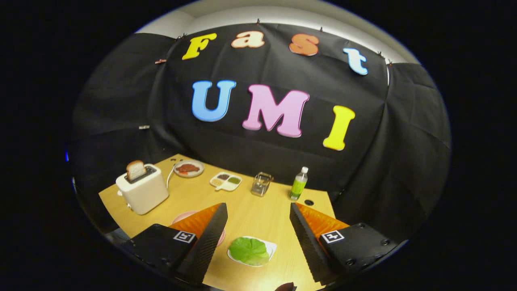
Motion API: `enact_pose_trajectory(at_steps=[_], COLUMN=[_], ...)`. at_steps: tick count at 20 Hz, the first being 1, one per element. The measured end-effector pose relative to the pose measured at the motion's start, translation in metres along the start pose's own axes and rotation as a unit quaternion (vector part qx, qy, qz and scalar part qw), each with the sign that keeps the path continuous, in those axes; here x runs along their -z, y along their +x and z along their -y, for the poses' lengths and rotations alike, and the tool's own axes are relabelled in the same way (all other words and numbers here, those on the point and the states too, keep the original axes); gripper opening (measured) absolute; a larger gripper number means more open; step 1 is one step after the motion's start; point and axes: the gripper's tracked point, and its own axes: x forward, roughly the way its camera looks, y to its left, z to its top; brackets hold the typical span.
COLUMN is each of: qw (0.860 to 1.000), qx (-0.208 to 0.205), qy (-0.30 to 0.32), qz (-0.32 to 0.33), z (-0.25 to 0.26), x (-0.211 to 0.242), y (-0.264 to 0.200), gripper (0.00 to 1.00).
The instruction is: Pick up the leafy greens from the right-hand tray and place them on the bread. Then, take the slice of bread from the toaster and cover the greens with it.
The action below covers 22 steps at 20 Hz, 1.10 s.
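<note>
The table (250,210) fills the lower frame, the toaster (142,193) with its bread slice (135,169) at left. The hand-held gripper (258,226) gapes wide, empty. The leafy greens (249,250) lie between its fingers, low centre, on a white tray (272,246), seemingly flat.

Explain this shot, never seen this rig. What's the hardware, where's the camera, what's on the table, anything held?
No robot arm here: a person carries hand-held tongs, and a fisheye camera riding on them looks forward along the two fingers. The fingers stand wide apart and hold nothing. Between them, on the wooden table, lies a white tray with leafy greens. A pink plate peeks out behind the left finger. Beyond are a white toaster with a bread slice sticking up, a plate of food, a divided dish, a glass and a green bottle.
</note>
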Motion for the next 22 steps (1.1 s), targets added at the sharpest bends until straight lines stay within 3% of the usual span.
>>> enact_pose_trajectory(at_steps=[7,12,16,22], qw=[0.984,0.963,0.948,0.932], qx=[-0.079,-0.109,-0.121,-0.127], qy=[-0.032,-0.044,-0.043,-0.041], qz=[-0.155,-0.242,-0.292,-0.337], z=[-0.007,-0.012,-0.013,-0.017], x=[0.128,0.198,0.238,0.269], y=[0.061,0.097,0.118,0.137], gripper=[0.92,0.89,0.71,0.68])
